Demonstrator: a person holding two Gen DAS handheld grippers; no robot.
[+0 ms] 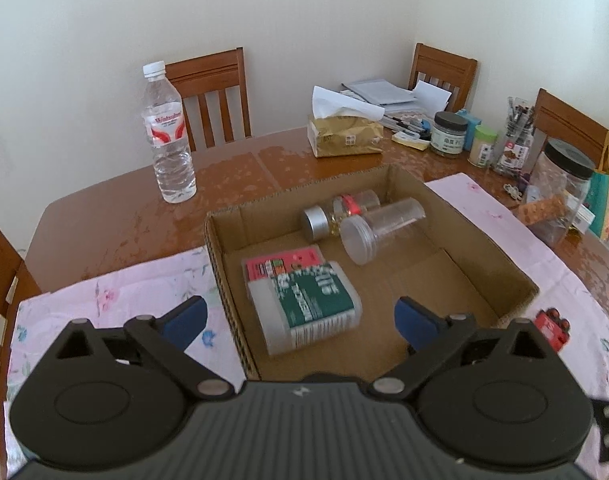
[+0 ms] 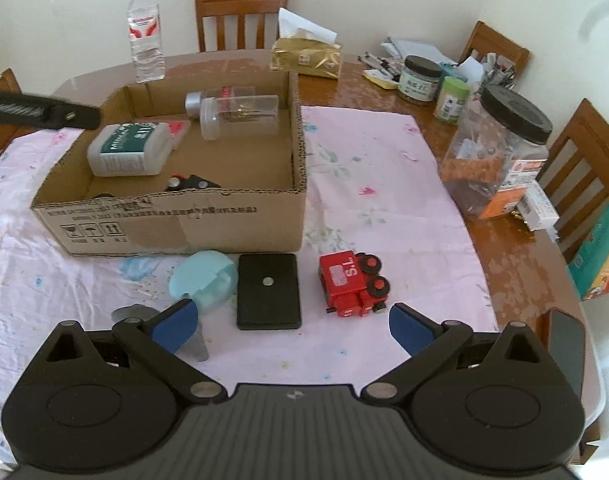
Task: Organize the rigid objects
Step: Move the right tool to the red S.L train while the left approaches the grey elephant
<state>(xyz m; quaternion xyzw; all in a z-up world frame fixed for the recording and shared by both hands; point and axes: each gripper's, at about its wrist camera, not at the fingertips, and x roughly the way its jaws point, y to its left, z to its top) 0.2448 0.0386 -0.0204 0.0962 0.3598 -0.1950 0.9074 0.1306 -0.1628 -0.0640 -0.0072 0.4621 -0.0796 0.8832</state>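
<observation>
Behind the cardboard box (image 2: 176,224) wall, the spread left hand-held gripper (image 1: 300,316) hides; right hand-held gripper (image 2: 290,322) spread, empty.

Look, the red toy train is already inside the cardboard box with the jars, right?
Not quite. The red toy train is still outside the cardboard box, on the pink cloth in front of it, as the right wrist view shows. The jars are inside.

Soft, even daylight, fairly bright; source not visible. Glare patches on the glossy wooden table (image 1: 240,168). Shadows faint. Strong fisheye bending, dark corners. Slight blur throughout; lettering on the cardboard box (image 2: 176,220) barely legible.
</observation>
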